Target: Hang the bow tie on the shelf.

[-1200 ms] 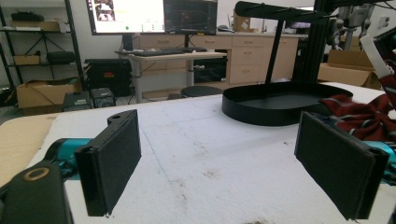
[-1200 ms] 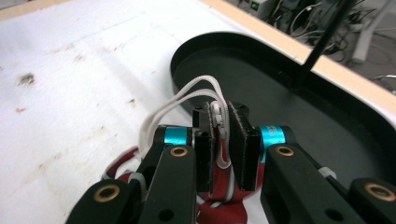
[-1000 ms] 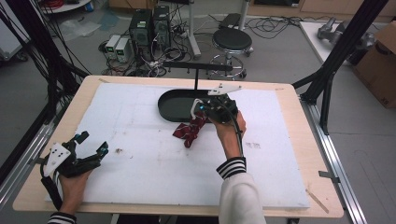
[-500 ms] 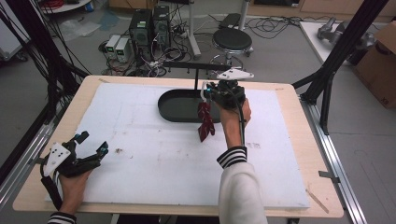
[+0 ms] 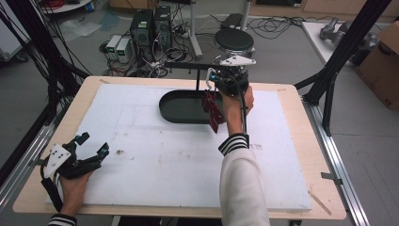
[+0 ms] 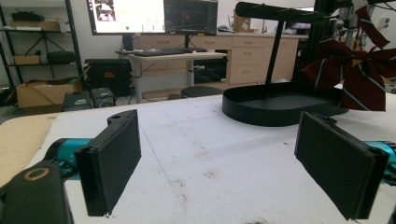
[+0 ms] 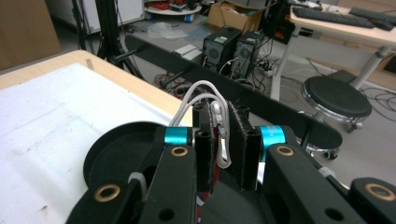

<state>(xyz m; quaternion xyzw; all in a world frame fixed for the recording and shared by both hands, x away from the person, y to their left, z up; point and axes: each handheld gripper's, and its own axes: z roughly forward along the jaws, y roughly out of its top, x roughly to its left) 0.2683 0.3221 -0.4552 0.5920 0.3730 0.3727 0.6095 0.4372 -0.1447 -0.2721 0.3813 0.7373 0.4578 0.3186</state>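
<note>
Right gripper (image 5: pixel 217 81) pinching the white elastic loop (image 7: pixel 211 119) of a dark red striped bow tie (image 5: pixel 212 109), held in the air above the black stand.

Item: bow tie, burgundy with pale stripes, hanging below the right gripper over the right end of the oval black tray base (image 5: pixel 181 107) of a display stand (image 6: pixel 275 46) with an upright post and a horizontal bar (image 7: pixel 261 106); stand set at the far middle of the white-covered table (image 5: pixel 155 155). Right jaws pressed together on the cord, just before the bar. Left gripper (image 5: pixel 89 143) rests at the near left corner of the table, jaws spread wide apart, nothing between them.
</note>
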